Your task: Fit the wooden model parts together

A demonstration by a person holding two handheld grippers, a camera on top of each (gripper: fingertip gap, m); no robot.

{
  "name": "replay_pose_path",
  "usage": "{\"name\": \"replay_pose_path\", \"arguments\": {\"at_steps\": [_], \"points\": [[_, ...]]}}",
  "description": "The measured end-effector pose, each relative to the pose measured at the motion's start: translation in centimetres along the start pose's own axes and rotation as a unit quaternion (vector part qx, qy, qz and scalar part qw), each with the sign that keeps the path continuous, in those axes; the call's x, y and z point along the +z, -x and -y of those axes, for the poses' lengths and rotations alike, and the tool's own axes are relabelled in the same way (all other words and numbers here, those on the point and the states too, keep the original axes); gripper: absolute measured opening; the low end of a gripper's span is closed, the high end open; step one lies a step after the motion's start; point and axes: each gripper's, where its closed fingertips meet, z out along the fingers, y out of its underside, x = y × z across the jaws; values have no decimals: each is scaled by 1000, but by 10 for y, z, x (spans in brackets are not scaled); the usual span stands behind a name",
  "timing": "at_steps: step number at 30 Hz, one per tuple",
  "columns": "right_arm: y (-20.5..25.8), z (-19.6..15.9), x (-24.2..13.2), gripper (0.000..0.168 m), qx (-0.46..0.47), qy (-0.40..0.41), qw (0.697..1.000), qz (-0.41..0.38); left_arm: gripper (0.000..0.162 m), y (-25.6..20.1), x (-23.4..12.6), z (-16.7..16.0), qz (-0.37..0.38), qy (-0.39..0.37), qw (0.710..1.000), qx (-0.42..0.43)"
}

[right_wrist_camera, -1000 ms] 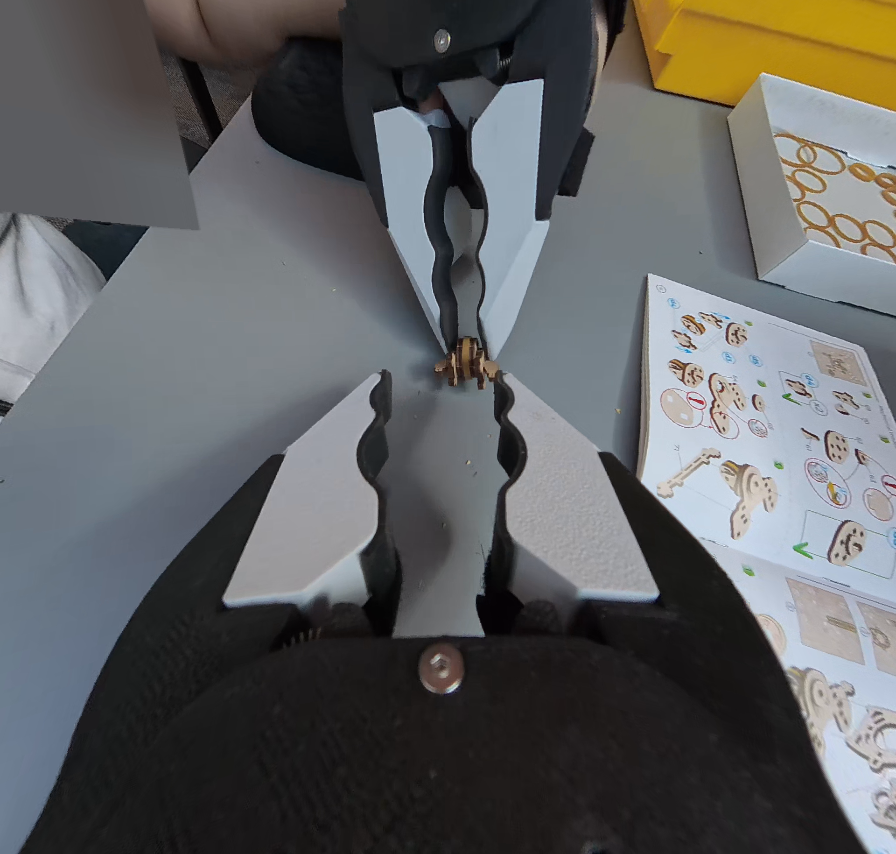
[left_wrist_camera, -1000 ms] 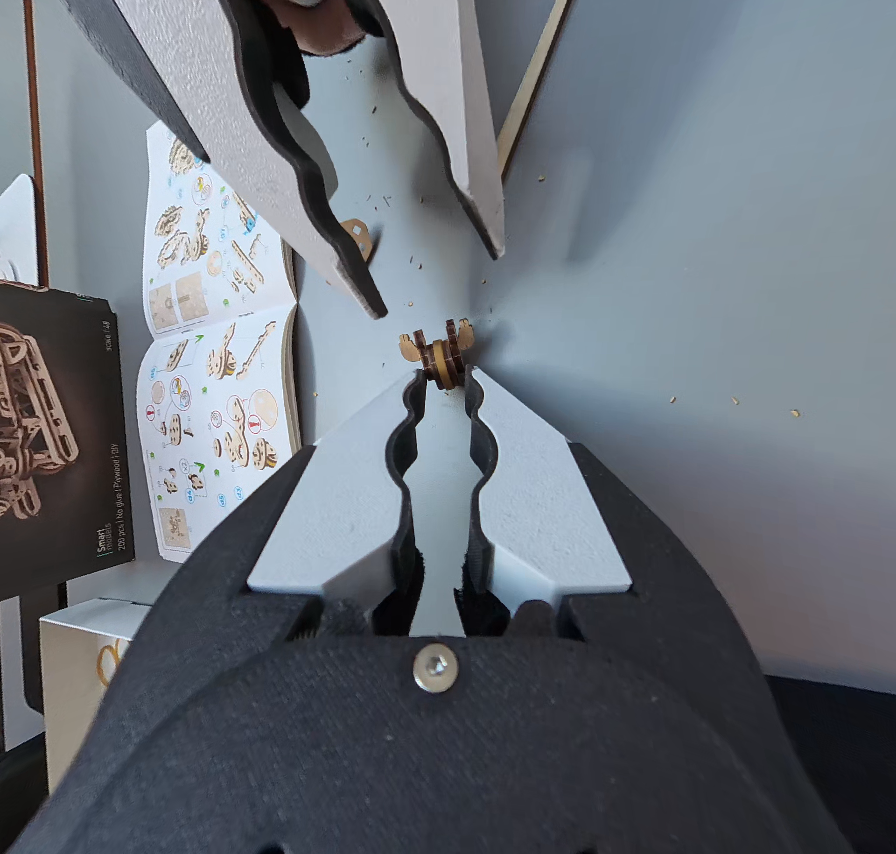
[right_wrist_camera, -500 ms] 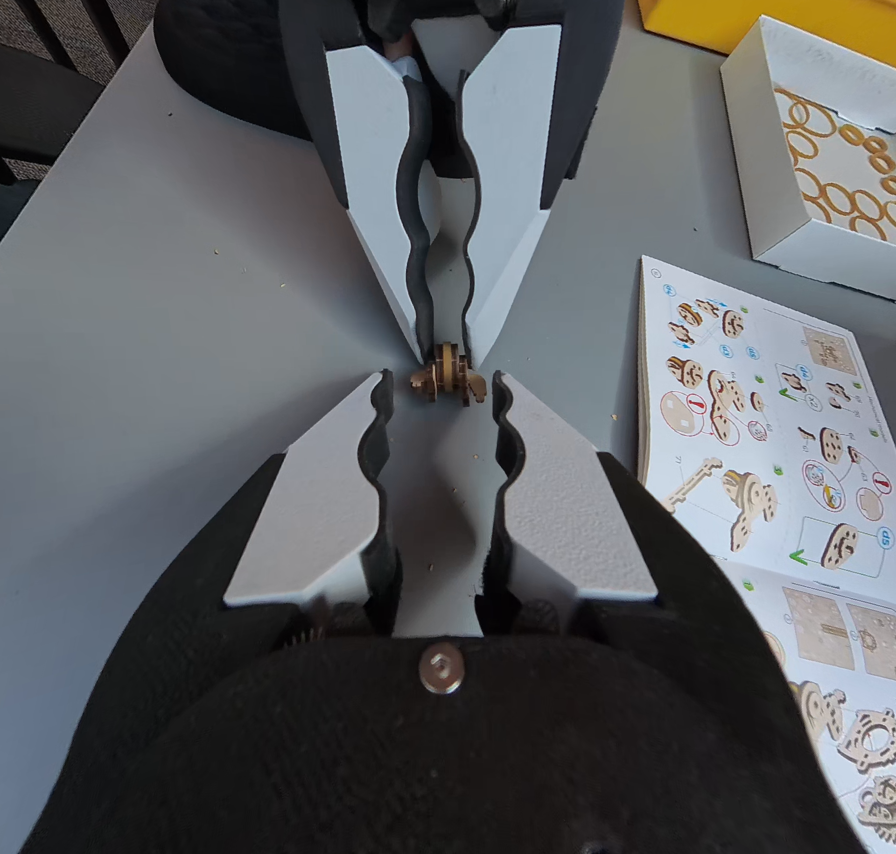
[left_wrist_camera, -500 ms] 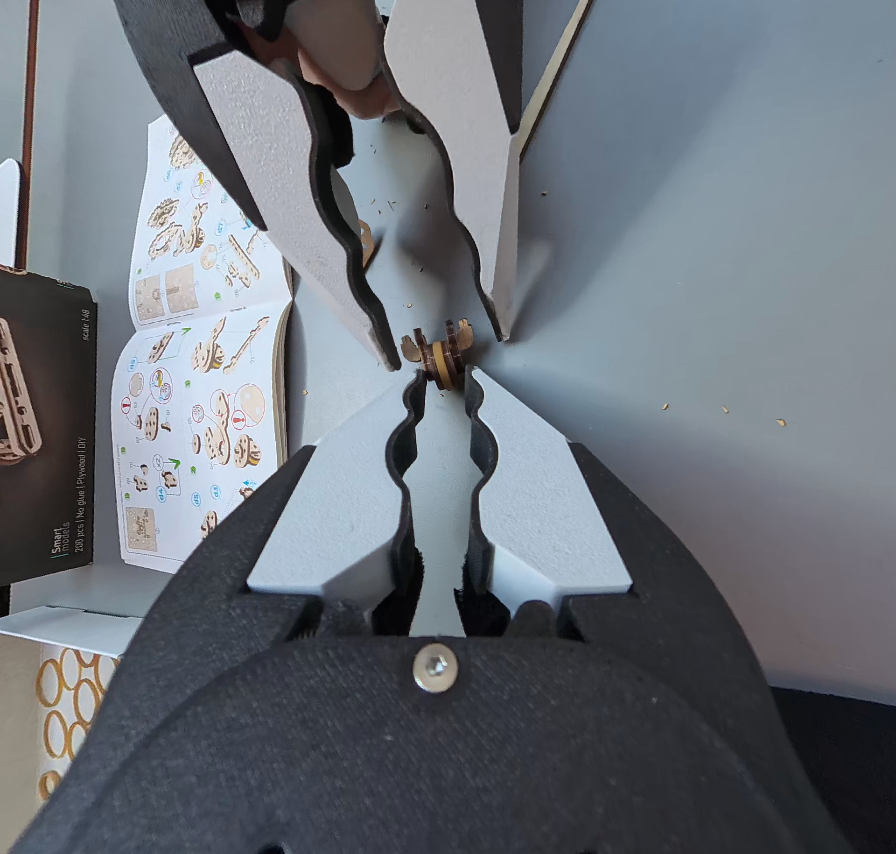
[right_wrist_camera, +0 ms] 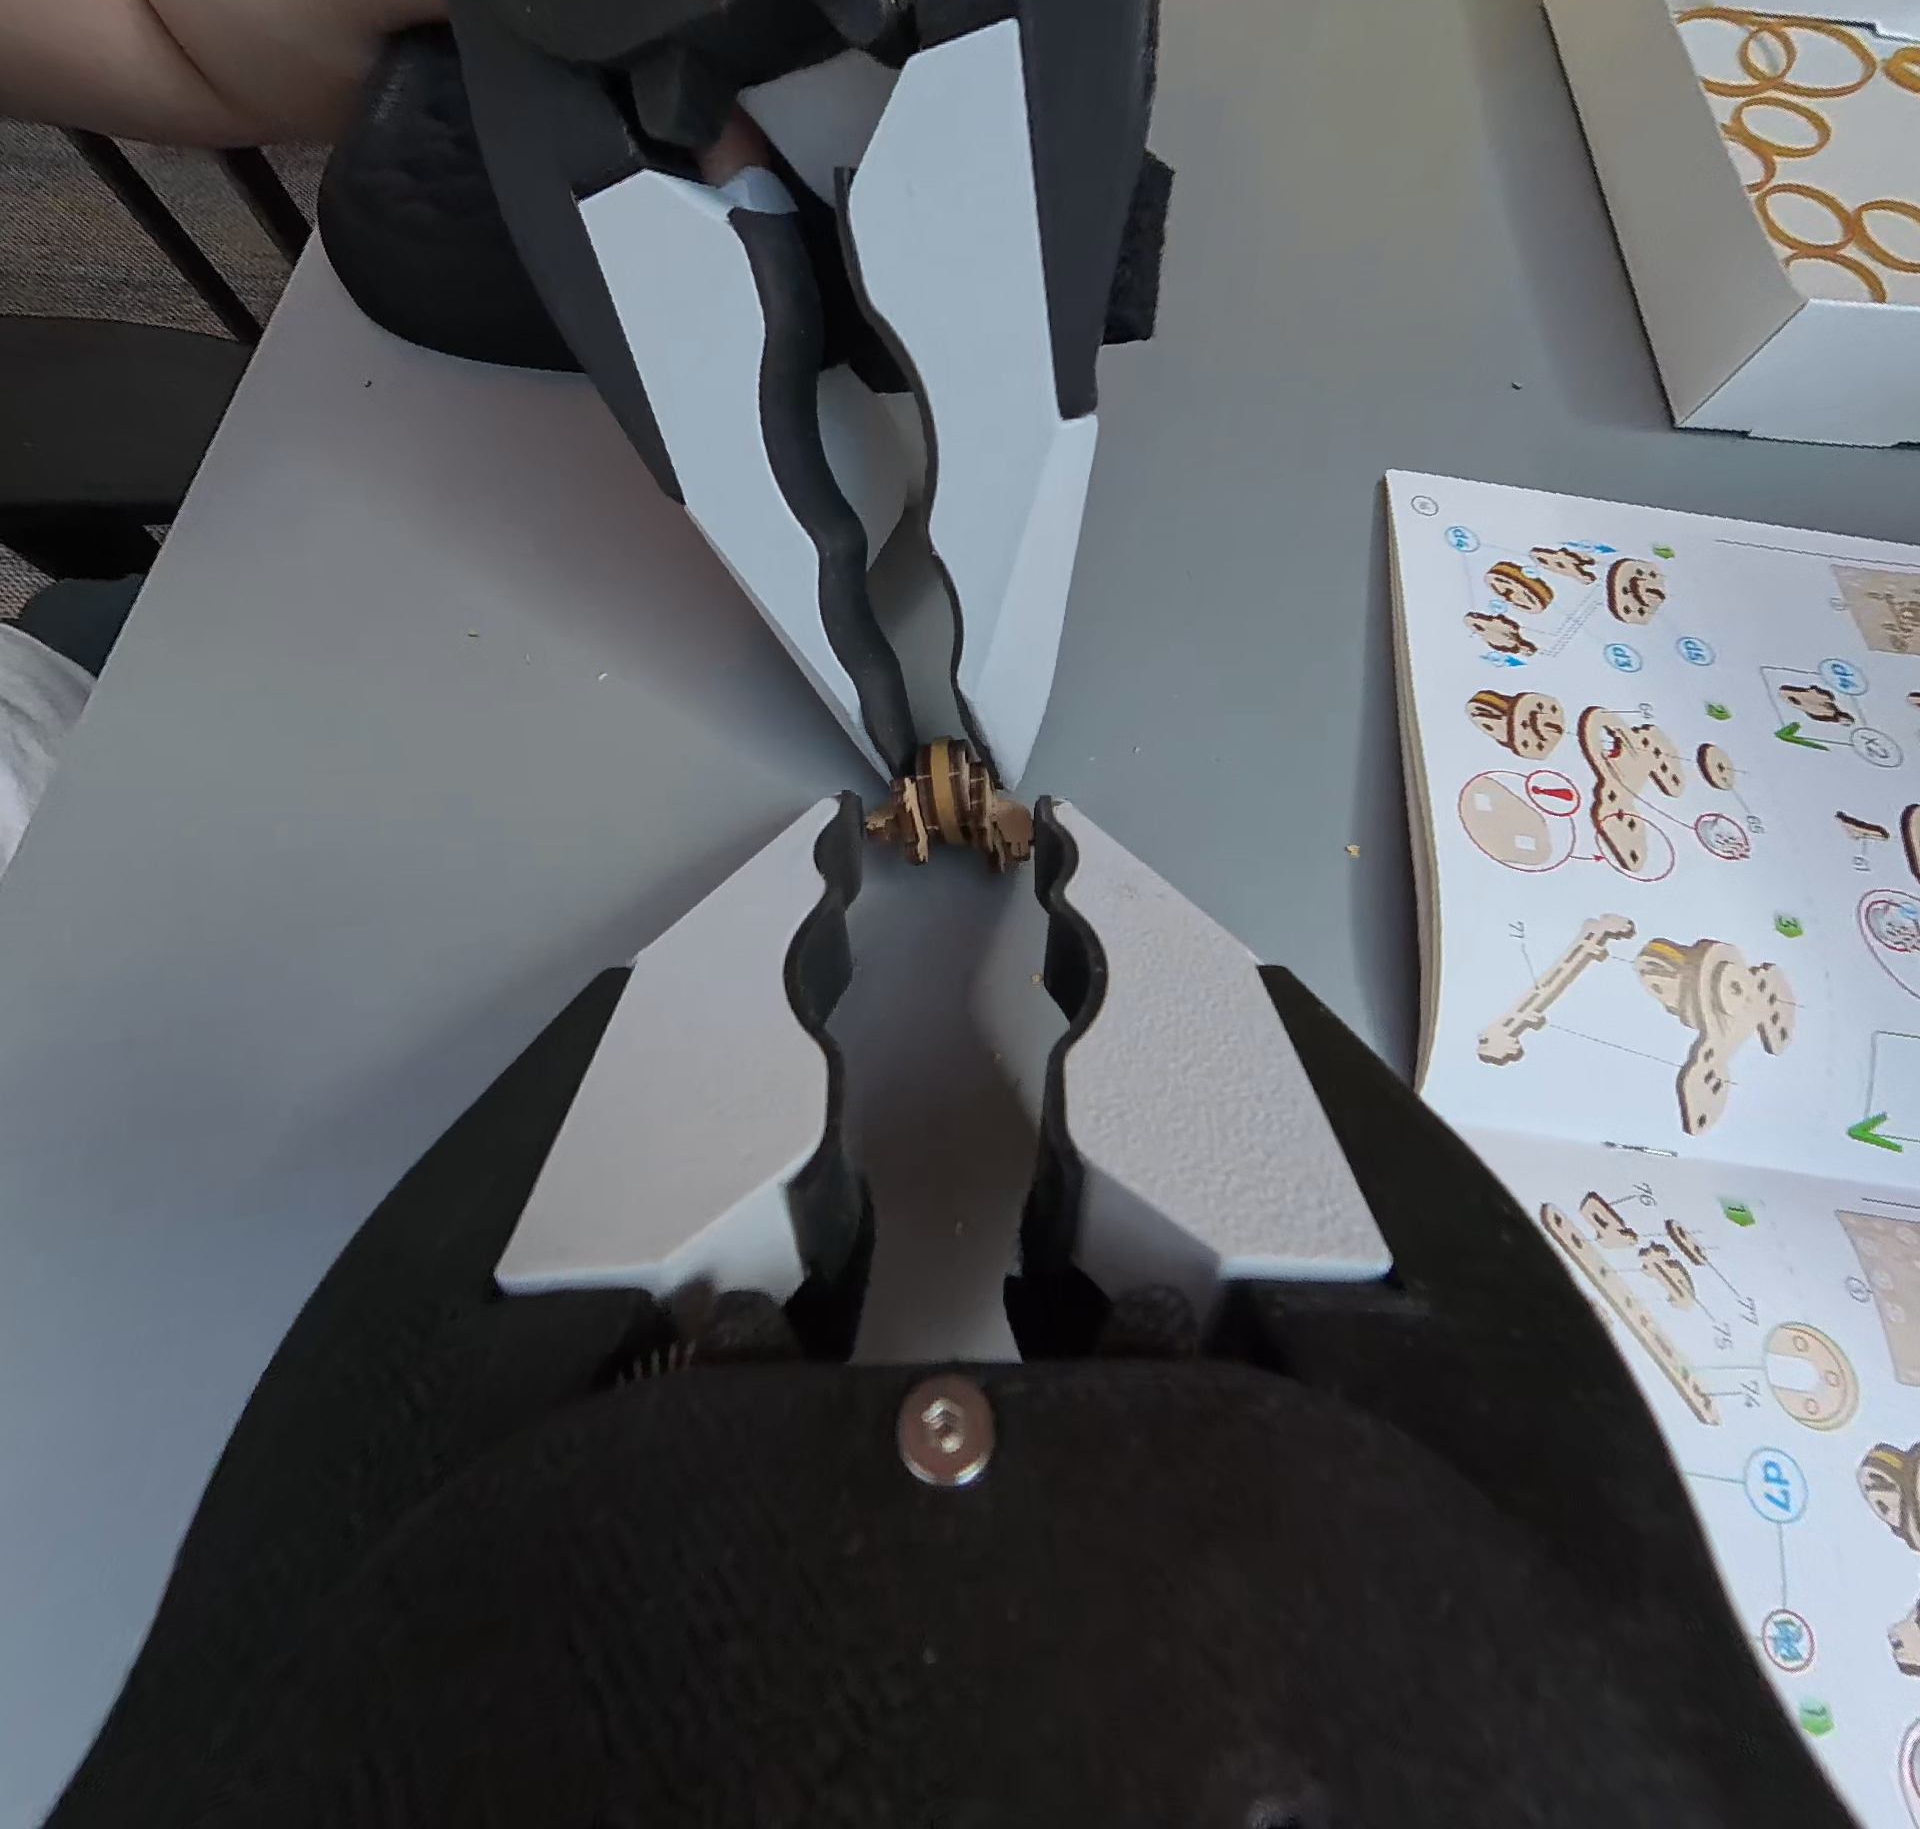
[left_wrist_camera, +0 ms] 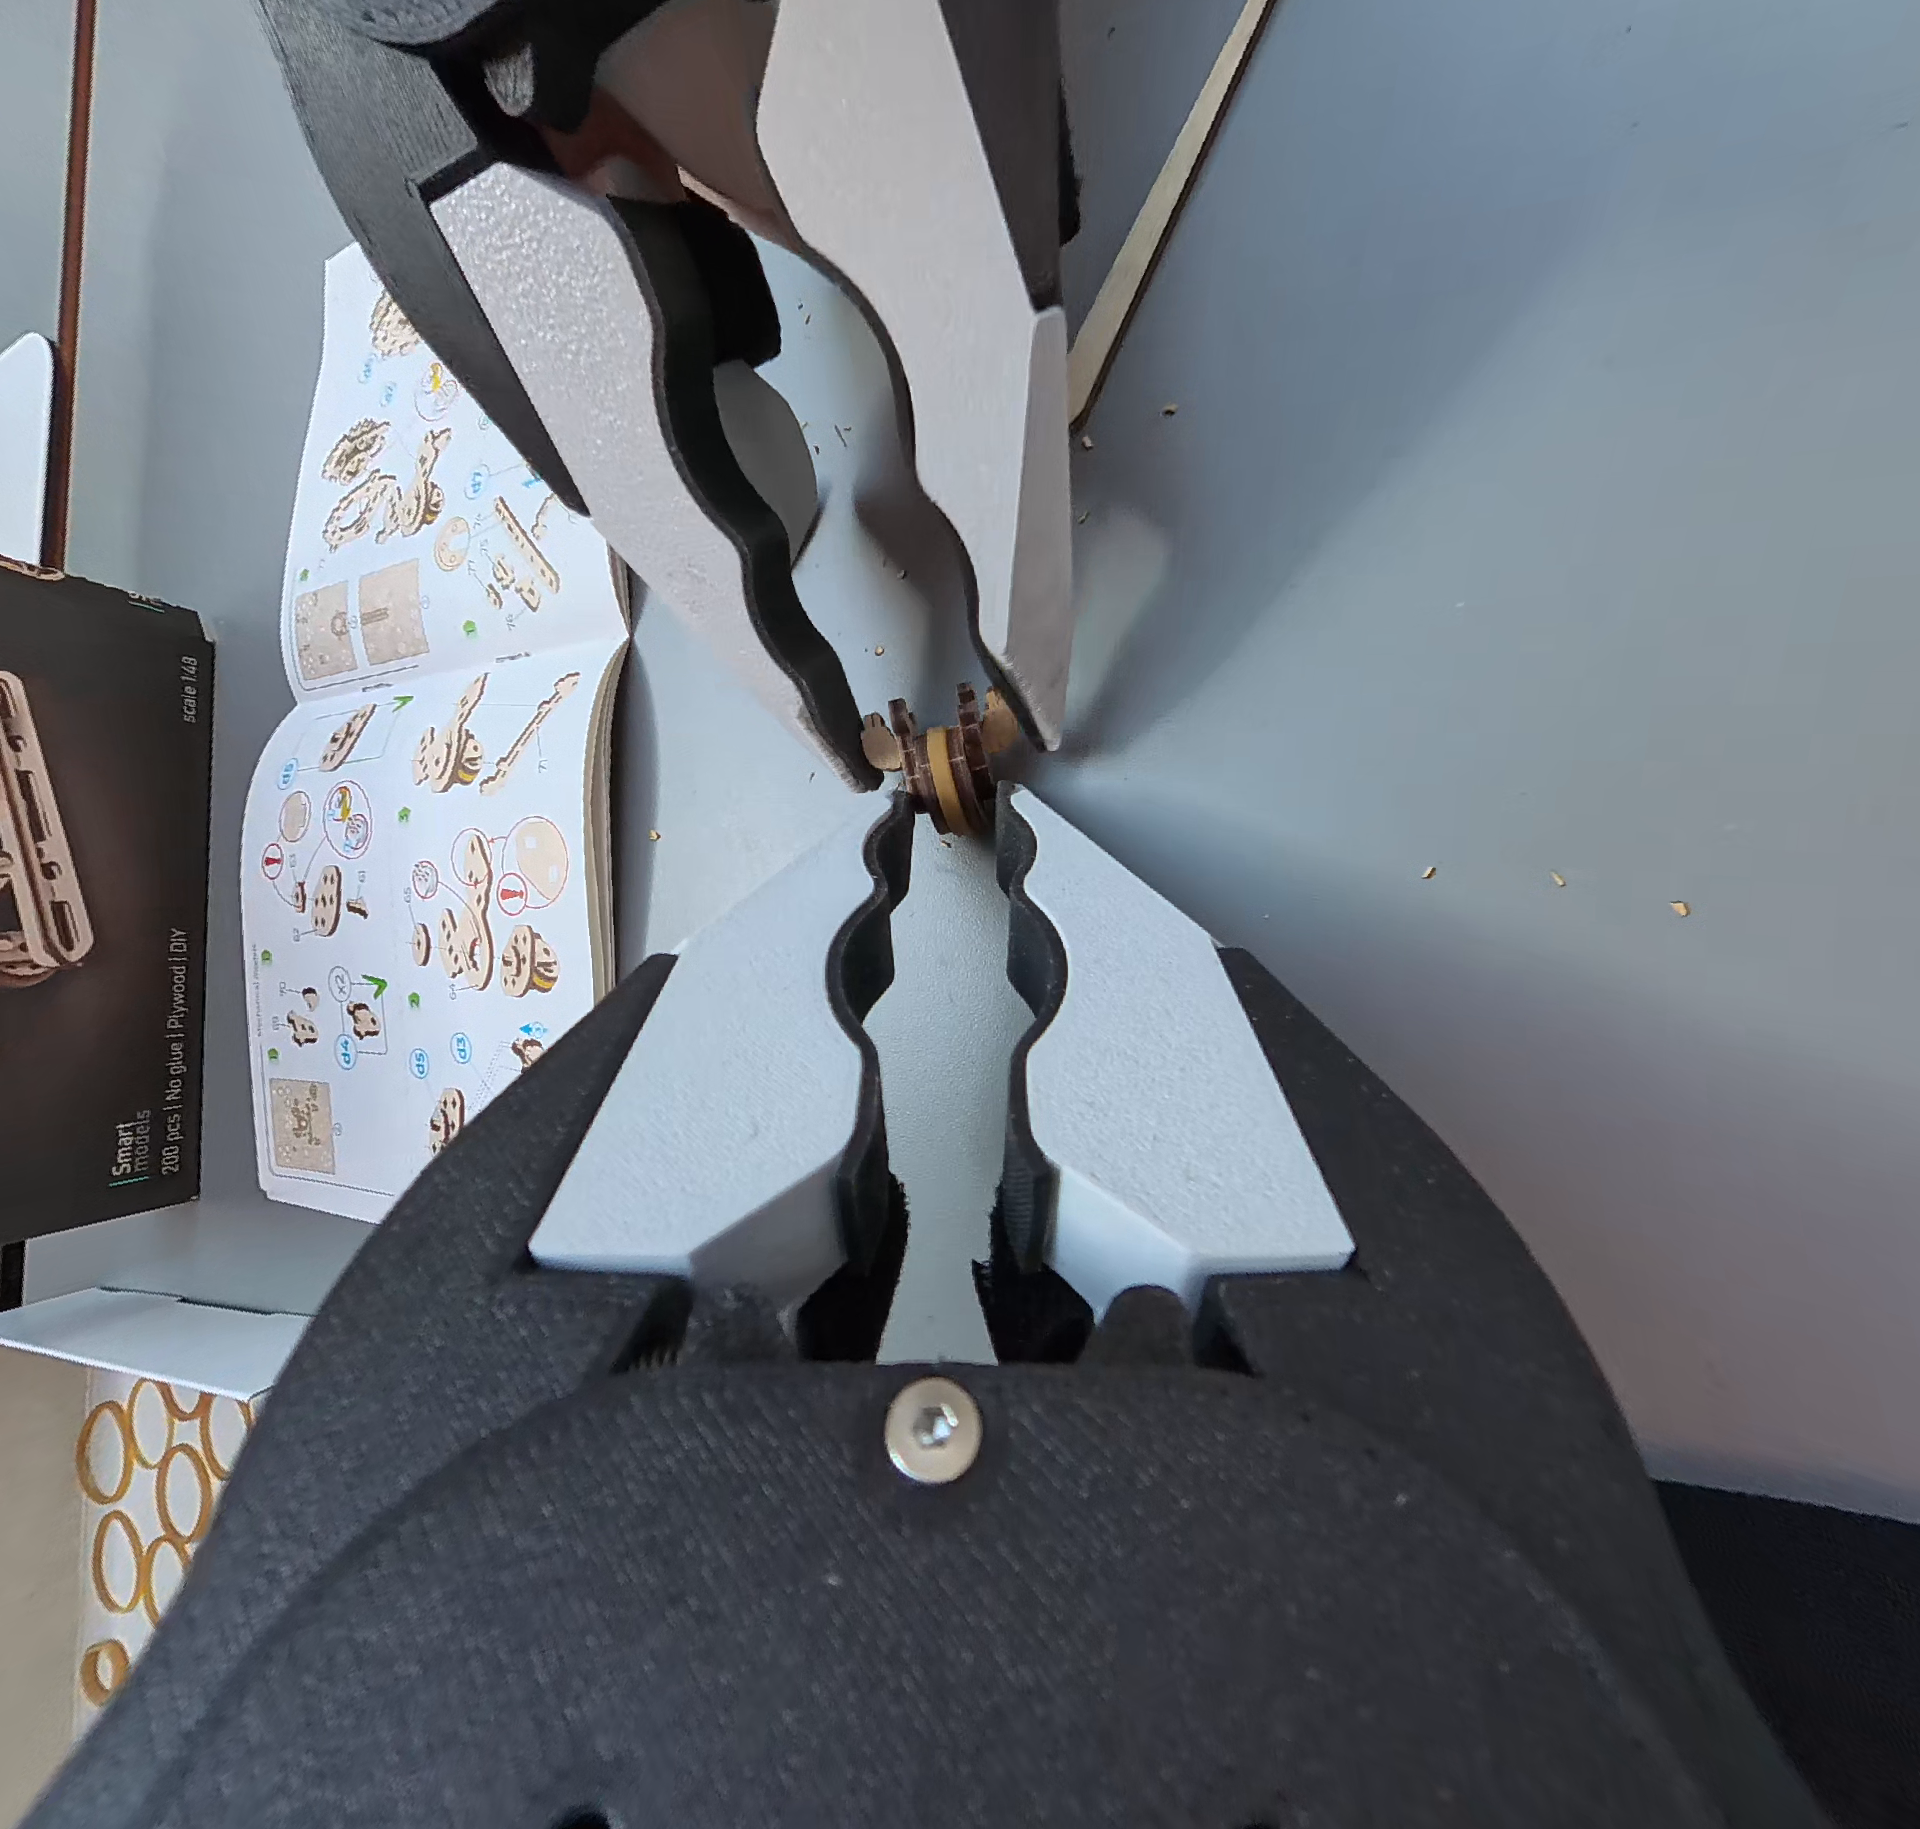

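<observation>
Wooden part [left_wrist_camera: 943, 763], a small stack of discs with lugs out each side, sits pinched at the tips of the left gripper [left_wrist_camera: 951, 803]. Its long axis runs crosswise between the right gripper [right_wrist_camera: 943, 823] fingertips, which bracket both lugs, seemingly touching, not clamped. Bare table [right_wrist_camera: 364, 740] surrounds them; booklet [right_wrist_camera: 1662, 844] lies well right.

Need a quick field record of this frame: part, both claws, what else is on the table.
part: small wooden assembly, stacked discs with side tabs, at table level
left claw: shut on the disc stack
right claw: fingers bracket the side tabs, contact unclear
table: grey, wood crumbs scattered
instruction booklet: open, on the right claw's side
white box: gold ring pattern, beyond booklet
</observation>
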Motion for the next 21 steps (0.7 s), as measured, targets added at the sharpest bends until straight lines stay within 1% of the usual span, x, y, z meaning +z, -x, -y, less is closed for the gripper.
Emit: {"name": "replay_pose_path", "arguments": {"at_steps": [9,13,14,17,21], "points": [[-4,-2,0,29,-10,6,1000,-15,16,3,1,0,11,-4,1000,-6],[-5,-3,0,29,-9,8,1000,-17,31,7,-1,-1,18,-11,999,-26],[-5,-3,0,29,-9,9,1000,-18,33,6,-1,-1,15,-13,999,-34],[-6,-4,0,29,-9,10,1000,-17,33,6,-1,-1,15,-16,999,-41],[-6,-4,0,29,-8,9,1000,-16,28,5,2,1,11,-21,999,-48]]}}
